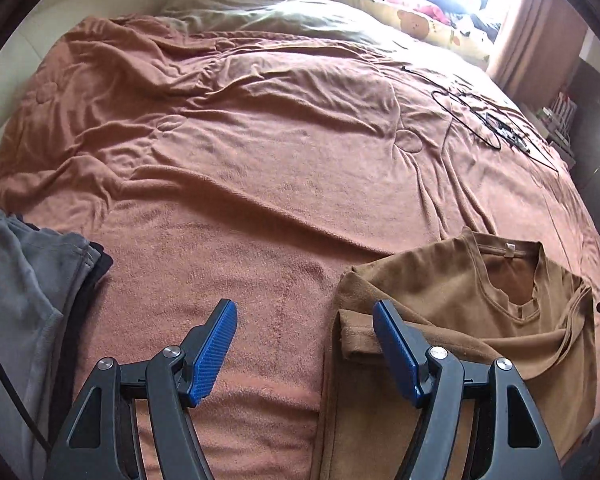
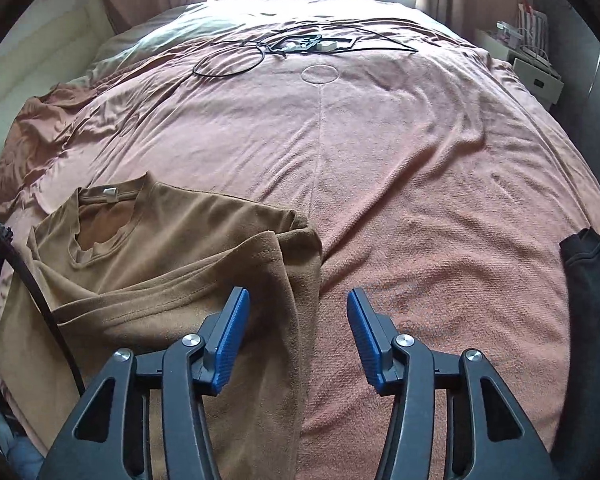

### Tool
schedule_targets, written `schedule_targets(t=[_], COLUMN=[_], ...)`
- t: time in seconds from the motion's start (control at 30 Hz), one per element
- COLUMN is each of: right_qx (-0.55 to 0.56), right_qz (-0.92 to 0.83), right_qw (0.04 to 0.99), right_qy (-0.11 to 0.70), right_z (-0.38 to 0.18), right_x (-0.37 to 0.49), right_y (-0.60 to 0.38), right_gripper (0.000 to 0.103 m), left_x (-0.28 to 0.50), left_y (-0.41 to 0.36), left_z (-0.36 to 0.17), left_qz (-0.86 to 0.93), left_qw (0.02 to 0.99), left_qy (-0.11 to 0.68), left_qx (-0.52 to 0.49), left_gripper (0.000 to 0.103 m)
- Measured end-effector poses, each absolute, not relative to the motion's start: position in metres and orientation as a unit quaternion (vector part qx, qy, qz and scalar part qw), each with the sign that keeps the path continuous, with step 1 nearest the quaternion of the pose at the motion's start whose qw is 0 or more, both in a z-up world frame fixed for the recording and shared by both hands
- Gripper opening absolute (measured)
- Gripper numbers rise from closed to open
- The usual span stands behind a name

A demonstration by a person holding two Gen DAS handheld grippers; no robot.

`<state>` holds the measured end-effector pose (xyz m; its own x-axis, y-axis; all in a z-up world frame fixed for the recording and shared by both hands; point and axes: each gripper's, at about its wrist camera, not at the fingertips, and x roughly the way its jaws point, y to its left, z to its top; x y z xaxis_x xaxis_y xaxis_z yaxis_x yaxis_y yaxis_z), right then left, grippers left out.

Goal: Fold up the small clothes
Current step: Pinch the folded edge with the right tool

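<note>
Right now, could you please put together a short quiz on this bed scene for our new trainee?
1. True or false: the brown T-shirt is already partly folded, with both sides turned in.
2. What lies tangled at the far end of the bedspread?
3. Which tool holds cloth: (a) left tool, (b) right tool, (c) neither?

Key
1. True; the sleeves and side panels lie over its front.
2. A black cable with small devices.
3. (c); both tools stand open with nothing between the pads.
</note>
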<state>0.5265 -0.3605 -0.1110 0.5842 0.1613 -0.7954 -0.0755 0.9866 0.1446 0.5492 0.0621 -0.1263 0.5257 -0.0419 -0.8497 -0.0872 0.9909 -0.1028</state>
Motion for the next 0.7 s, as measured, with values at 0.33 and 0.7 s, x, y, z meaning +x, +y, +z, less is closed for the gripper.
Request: schedule_targets(t=[0.33,0.7], right_qx=[0.058,0.086], right_qz=[0.092,0.047], right_qw=[0.885,0.899], right_qy=[0.454,0.427], right_z=[-0.117,-0.109], right_x=[0.549,0.535], right_y=[-0.344,-0.358], right_gripper=[0.018,0.0], left_x=[0.535,0.538], left_y=[0.057,0.025], left_z=[-0.132,-0.18], left_qz=[-0.017,-0.047], left_qw=[0.861,0.817], left_qy=[0.509,0.572], left_qx=[-0.017,0.055], left_gripper=[0.073,0.073])
